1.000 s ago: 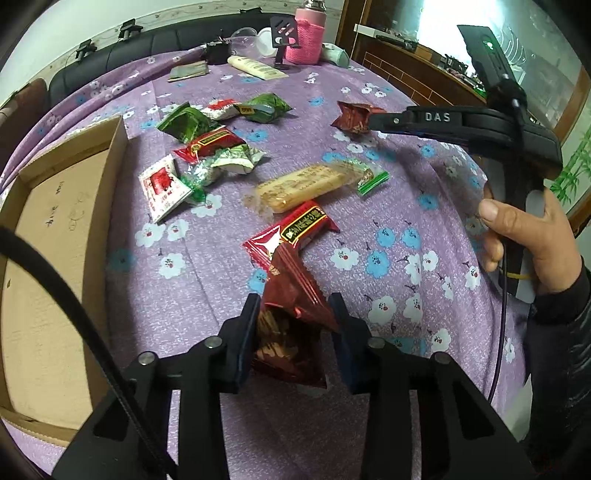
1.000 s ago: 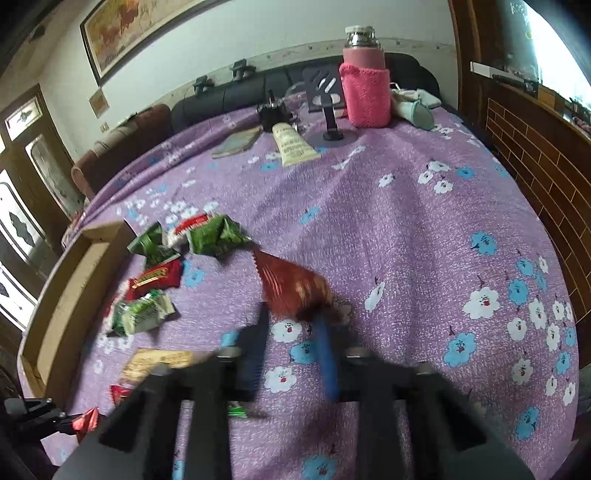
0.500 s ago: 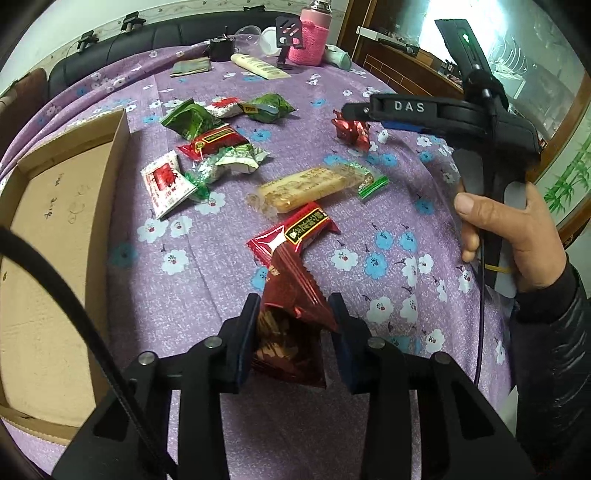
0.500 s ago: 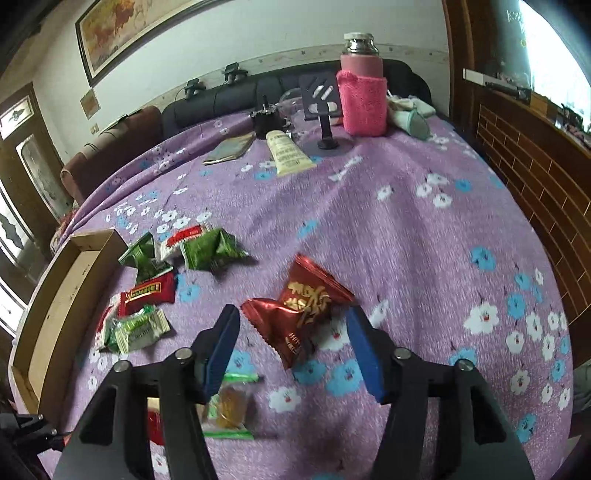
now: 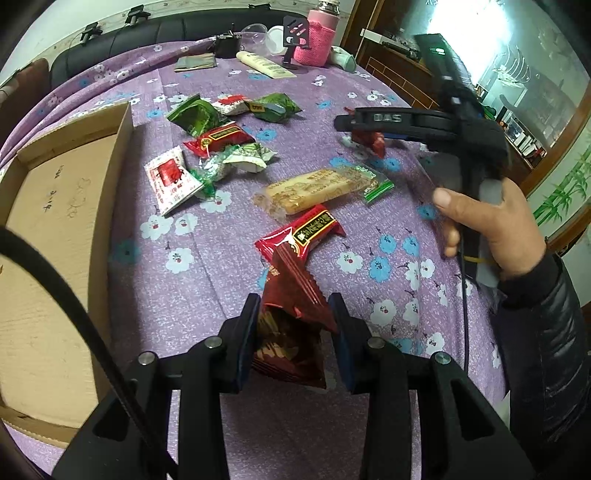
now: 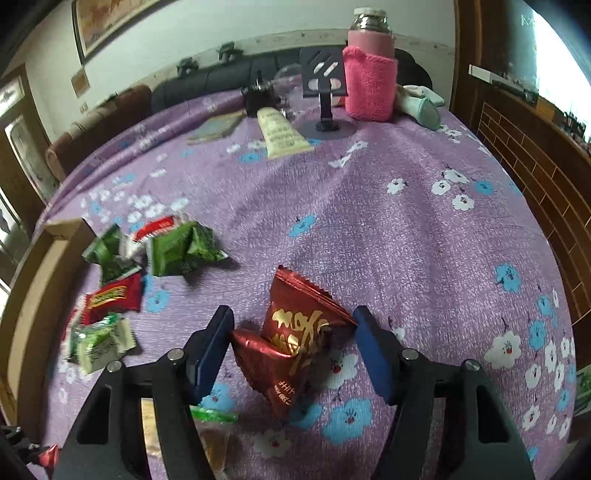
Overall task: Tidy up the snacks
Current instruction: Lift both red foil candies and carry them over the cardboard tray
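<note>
Your left gripper (image 5: 293,326) clamps a dark red packet (image 5: 291,332), lower end hidden. Right gripper (image 6: 293,345) open, red-gold snack (image 6: 295,339) between pads; 9 o'clock snacks blurred.

Ahead of me a purple flowered table (image 6: 369,229), black sofa (image 6: 207,79) beyond, white wall (image 6: 221,22) with framed painting (image 6: 99,22), bright window (image 6: 557,51) to the right

Odds and ends at the far edge of a purple floral tablecloth (image 6: 388,236)

Pink knitted sleeve around a steel-lidded bottle (image 6: 370,86), just right of a black phone stand (image 6: 325,88); cream tube (image 6: 279,133) lying in front, flat grey-green booklet (image 6: 218,126) to its left, pale green slipper-like item (image 6: 423,106) to the right. Black sofa back (image 5: 122,44) behind, framed painting (image 6: 107,22) on the white wall, brown brick-pattern panel (image 6: 532,166) at right.
</note>
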`<state>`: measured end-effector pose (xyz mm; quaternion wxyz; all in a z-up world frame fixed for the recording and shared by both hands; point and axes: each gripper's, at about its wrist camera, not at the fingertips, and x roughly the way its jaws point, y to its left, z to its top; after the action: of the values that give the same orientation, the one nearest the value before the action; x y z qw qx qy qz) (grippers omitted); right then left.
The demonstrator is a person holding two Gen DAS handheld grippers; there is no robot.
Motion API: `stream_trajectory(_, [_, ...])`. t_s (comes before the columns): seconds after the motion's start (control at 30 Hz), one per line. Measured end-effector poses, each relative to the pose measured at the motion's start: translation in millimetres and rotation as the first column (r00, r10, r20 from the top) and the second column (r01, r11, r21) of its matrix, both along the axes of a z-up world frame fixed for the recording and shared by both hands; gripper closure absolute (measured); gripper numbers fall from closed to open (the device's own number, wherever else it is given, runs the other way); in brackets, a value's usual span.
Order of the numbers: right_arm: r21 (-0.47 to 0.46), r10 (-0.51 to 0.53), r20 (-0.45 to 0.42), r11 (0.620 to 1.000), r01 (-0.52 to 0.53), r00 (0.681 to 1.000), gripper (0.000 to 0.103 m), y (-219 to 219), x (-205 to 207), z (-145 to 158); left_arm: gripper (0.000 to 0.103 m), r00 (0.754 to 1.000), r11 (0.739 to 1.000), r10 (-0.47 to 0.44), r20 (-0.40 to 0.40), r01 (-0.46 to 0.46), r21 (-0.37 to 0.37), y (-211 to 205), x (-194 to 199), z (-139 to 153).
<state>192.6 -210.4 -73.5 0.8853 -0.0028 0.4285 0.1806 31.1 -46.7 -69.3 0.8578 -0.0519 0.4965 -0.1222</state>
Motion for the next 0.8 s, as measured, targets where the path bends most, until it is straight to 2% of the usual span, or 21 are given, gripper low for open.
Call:
stream_trajectory(0.17, [0.052,0.004,0.041,0.999,-0.006,0.999,0.040,-8.8,-22.6,20.3,0.064,1.000,1.000,0.016,0.018,-0.016,-0.018,6.9,-4.4,6.9])
stream_trajectory(0.37, [0.144,0.032,0.108,0.988,-0.048,0.994,0.040,-9.3,-69.4,55.2,0.065,0.998,0.999,0.027,0.055,-0.025,-0.044,15.6,-16.3,24.9])
stream_trajectory(0.6, [0.183,0.108,0.153,0.974,-0.136,0.982,0.040,14.6,-106.7,74.2,0.065,0.994,0.997,0.054,0.097,-0.048,-0.060,27.9,-30.9,45.2])
stream_trajectory(0.8, [0.198,0.187,0.165,0.955,-0.219,0.968,0.040,40.8,-125.2,81.3,0.065,0.983,0.992,0.125,0.131,-0.120,-0.045,53.1,-40.0,59.3])
